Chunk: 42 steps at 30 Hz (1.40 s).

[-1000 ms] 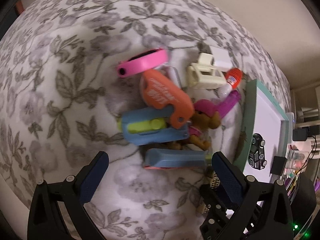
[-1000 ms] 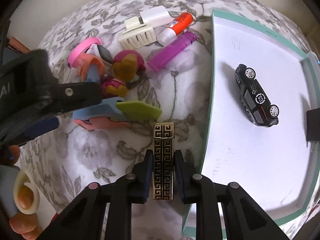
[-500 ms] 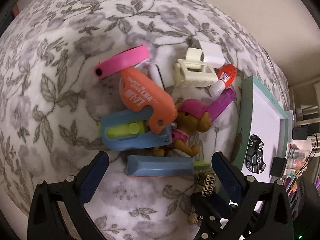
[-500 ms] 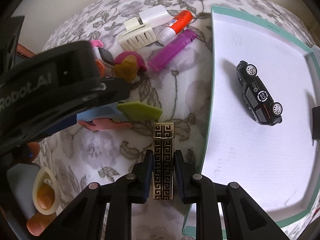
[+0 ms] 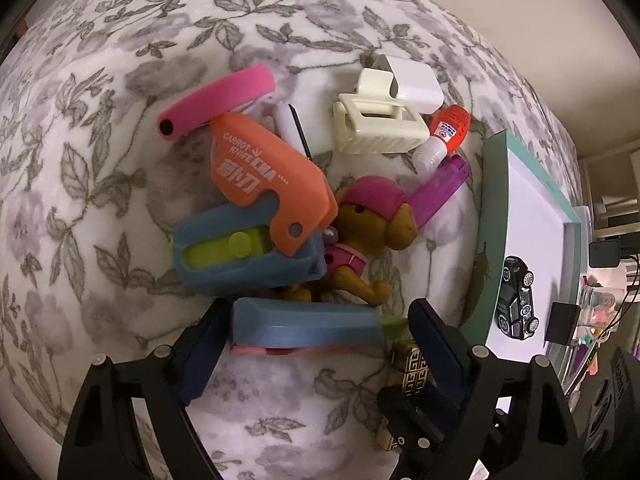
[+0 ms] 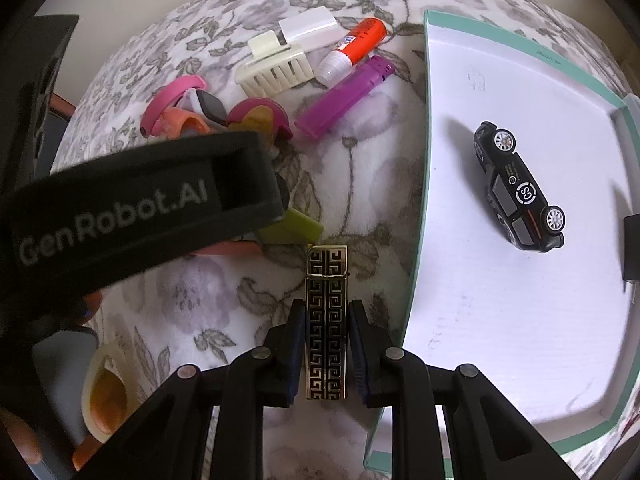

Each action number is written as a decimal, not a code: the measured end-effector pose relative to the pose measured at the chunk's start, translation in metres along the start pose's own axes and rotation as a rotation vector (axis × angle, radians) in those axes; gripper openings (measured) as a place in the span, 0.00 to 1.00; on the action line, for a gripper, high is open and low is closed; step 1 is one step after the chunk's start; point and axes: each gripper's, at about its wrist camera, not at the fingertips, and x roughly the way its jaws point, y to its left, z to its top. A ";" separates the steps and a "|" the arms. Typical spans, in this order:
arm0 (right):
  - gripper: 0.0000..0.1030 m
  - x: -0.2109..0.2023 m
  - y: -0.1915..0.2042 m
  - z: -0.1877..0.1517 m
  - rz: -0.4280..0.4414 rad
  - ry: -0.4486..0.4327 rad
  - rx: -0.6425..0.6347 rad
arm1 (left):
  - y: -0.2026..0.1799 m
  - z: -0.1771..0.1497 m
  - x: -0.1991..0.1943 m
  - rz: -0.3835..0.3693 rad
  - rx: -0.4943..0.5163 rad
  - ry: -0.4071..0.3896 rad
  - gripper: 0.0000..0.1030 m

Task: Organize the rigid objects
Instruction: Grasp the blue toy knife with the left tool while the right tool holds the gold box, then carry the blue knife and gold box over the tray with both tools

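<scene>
Rigid objects sit in a pile on the floral cloth [image 5: 100, 128], just left of a teal-rimmed white tray [image 6: 420, 168].

Left gripper [image 5: 312, 344]: pointing steeply down at the near edge of the pile. Jaws have just been closing; a blue toy knife [image 5: 304, 326] w/ a green tip and a pink underside lies lengthwise between them. Left pad looks to be at the knife's blunt end, right pad at the green-tip end, but firm pressing can't be confirmed; fingers read as part-spread around it, not pinching.

Right gripper [image 6: 326, 344]: fingers pinching a gold-and-black patterned lighter [image 6: 326, 312] by its sides. Lighter is over the cloth, just left of the tray's near-left rim, its far end sticking out past the pads.

Pile, far of the blue toy knife:
- 2nd blue toy knife w/ a green slider [image 5: 240, 256], under an orange "carrot knife" [image 5: 264, 176].
- Pink band [image 5: 216, 100] at the far left, touching the orange piece.
- Brown dog figure w/ a pink cap [image 5: 372, 216], right of the knives.
- Cream hair claw [image 5: 376, 128] and a white block [image 5: 416, 84] at the far side, touching.
- Glue stick w/ an orange body [image 6: 352, 50] beside the claw; purple lighter [image 6: 344, 96] just near of it.

Tray: a black toy car [image 6: 520, 188] lies inside, toward the far right, well apart from the pile.

A person's fingertips show at the near-left edge of the right wrist view.
</scene>
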 end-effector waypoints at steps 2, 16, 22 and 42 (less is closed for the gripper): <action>0.22 0.000 0.002 0.000 -0.004 0.000 -0.003 | 0.000 0.001 -0.002 -0.001 -0.004 -0.005 0.72; 0.22 -0.009 -0.001 0.001 0.020 -0.028 0.016 | 0.013 -0.010 -0.023 -0.022 0.000 -0.008 0.72; 0.22 -0.020 -0.007 0.001 0.006 -0.049 0.031 | 0.015 -0.011 -0.049 -0.043 0.000 -0.057 0.72; 0.22 -0.126 -0.087 -0.007 -0.132 -0.322 0.243 | -0.029 -0.029 -0.123 -0.162 0.128 -0.294 0.72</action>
